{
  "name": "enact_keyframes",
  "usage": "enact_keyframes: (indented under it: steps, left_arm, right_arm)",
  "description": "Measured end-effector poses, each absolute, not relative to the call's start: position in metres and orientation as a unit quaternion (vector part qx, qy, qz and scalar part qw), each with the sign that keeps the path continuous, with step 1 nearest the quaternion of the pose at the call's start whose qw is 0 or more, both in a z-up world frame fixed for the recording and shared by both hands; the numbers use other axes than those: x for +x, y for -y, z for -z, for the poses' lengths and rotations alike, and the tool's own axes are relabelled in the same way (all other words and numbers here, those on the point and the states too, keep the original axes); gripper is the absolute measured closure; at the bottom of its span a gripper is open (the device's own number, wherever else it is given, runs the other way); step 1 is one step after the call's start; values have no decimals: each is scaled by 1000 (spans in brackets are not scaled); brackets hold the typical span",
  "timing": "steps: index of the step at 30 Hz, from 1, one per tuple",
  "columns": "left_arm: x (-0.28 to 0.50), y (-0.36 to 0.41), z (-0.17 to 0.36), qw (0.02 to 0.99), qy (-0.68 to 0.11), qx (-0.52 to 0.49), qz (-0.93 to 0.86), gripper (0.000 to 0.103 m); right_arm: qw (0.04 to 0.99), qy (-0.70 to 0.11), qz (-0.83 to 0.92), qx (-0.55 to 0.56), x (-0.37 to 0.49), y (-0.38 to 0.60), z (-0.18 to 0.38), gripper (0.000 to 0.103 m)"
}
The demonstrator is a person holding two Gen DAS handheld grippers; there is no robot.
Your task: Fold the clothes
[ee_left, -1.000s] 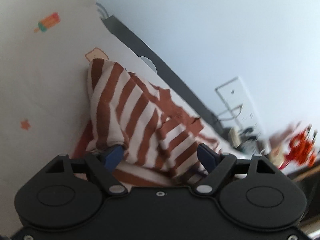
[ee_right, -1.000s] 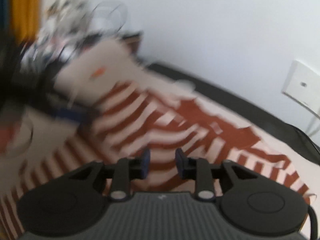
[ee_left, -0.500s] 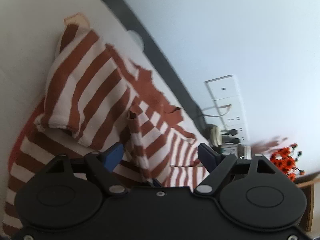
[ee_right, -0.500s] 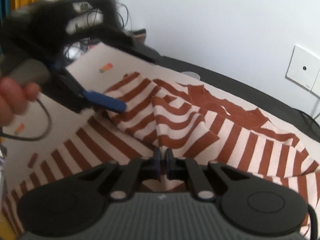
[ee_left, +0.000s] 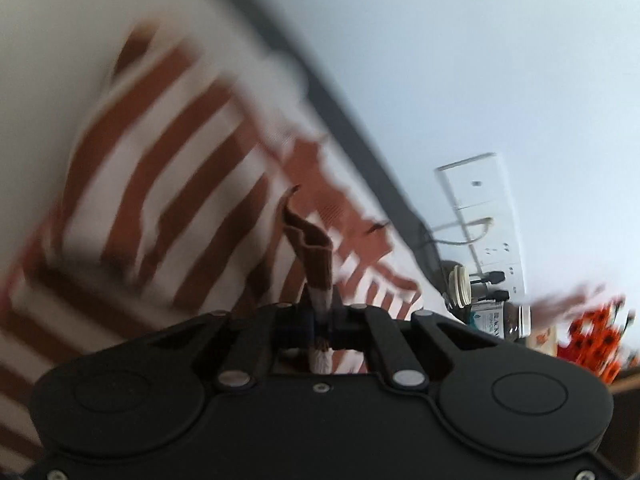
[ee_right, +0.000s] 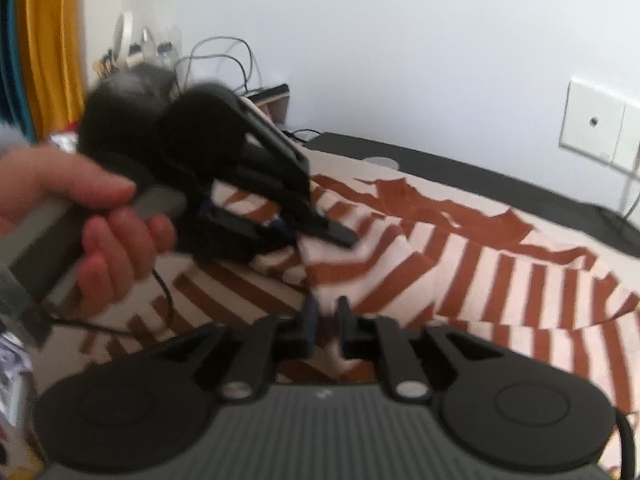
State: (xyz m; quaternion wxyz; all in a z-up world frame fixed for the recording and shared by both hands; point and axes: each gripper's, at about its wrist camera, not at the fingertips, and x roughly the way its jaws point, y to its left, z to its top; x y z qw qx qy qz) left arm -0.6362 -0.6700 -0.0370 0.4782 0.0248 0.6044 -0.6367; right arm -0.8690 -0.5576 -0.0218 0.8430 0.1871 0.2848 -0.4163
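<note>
A white bench (ee_right: pixel 64 344) with a dark far edge carries the rust-brown and white striped knit garment (ee_right: pixel 460 264), which lies spread and rumpled across most of the surface, from the near left to the far right. Behind the bench, a white wall holds a white socket panel (ee_left: pixel 476 196) at the right.

The left gripper (ee_left: pixel 320 320), a black two-finger unit, has its fingers closed tight on a raised fold of the garment; the brown ribbed edge of that fold stands up from between them. In the right wrist view a hand (ee_right: pixel 76 220) grips its grey handle at the left, above the garment.

The right gripper (ee_right: pixel 325 312) has its fingers a narrow gap apart and opening, low over the near edge of the garment. Striped cloth shows through the gap, but the pads do not press on it.
</note>
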Motion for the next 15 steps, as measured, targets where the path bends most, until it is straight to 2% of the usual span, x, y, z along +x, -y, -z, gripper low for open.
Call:
enact_keyframes:
  steps: [4, 6, 8, 10, 15]
  left_arm:
    - [-637, 659, -14, 512, -489, 12, 706, 99]
    - [-639, 645, -37, 540, -401, 1, 740, 99]
    - [-638, 629, -47, 556, -343, -12, 758, 99]
    - [-635, 619, -41, 568, -330, -16, 754, 98]
    - [-618, 622, 19, 604, -422, 44, 674, 98]
  right_arm:
    - [835, -261, 442, 196, -900, 565, 6, 69]
    - [828, -243, 463, 203, -928, 574, -3, 67]
    - [806, -229, 501, 216, -959, 585, -8, 66]
    - [780, -214, 538, 238, -989, 594, -11, 66]
    - [745, -262, 559, 253, -1010, 610, 12, 66]
